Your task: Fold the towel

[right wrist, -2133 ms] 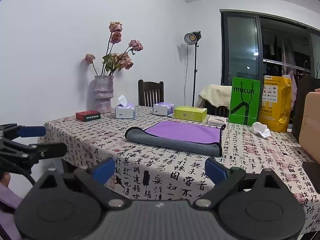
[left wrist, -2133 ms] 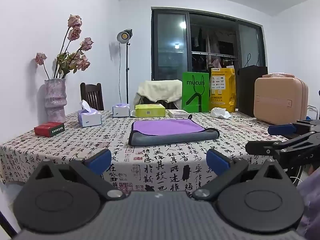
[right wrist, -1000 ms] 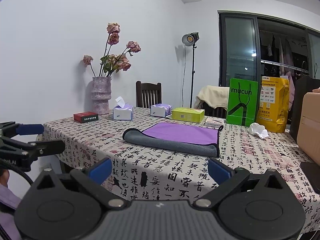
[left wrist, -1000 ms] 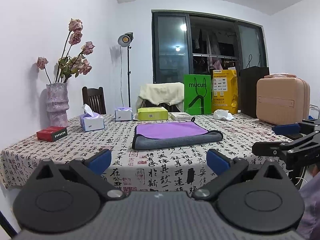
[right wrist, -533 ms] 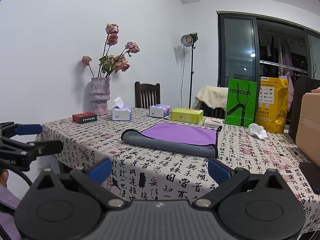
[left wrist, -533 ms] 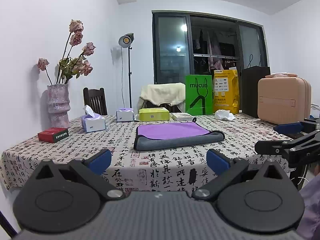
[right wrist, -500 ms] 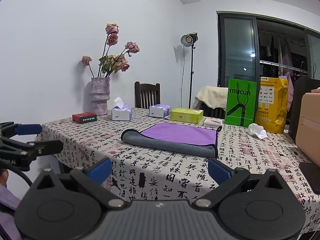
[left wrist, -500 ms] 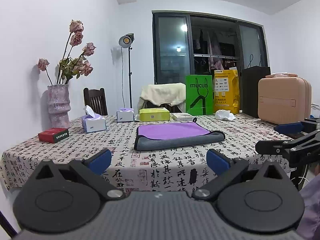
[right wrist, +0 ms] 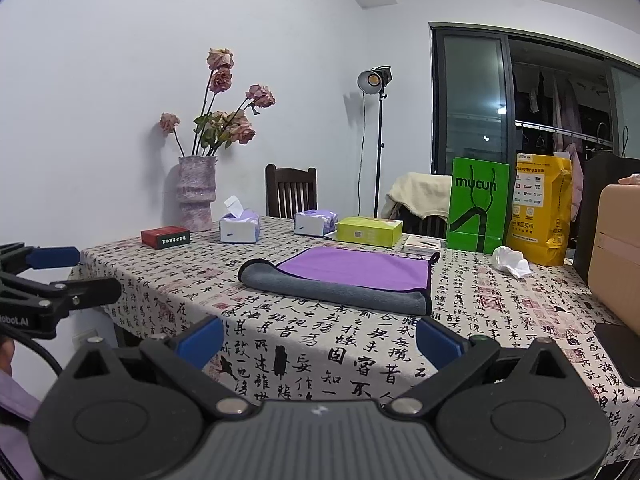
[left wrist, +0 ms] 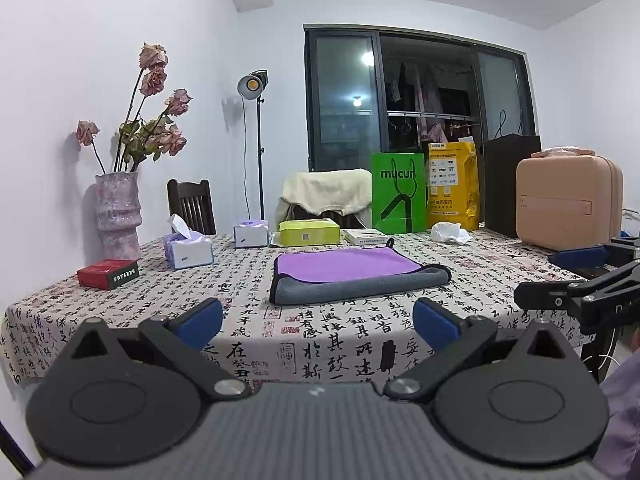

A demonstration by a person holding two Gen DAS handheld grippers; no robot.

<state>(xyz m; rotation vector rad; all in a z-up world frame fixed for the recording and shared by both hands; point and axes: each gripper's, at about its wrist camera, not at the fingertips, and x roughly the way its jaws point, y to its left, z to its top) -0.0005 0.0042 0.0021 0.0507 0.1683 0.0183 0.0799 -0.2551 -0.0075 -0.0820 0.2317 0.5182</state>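
Observation:
A purple towel with a grey underside [left wrist: 352, 274] lies folded flat on the patterned tablecloth [left wrist: 360, 336], its grey fold facing me; it also shows in the right wrist view [right wrist: 344, 278]. My left gripper [left wrist: 318, 324] is open and empty, held off the table's near edge, short of the towel. My right gripper [right wrist: 318, 338] is open and empty too, at the near edge to the right. Each gripper shows at the side of the other's view: the right one [left wrist: 576, 280] and the left one [right wrist: 56, 276].
Along the table's far side stand a vase of dried roses [left wrist: 118, 216], a red box [left wrist: 107, 274], two tissue boxes [left wrist: 188, 246], a yellow-green box [left wrist: 310, 232], green [left wrist: 398, 200] and yellow bags [left wrist: 452, 186], a crumpled tissue [left wrist: 448, 234] and a pink case [left wrist: 568, 208].
Both grippers have drifted slightly lower and back from the table, so the towel appears a little flatter. The jaws stayed open. The towel has not moved.

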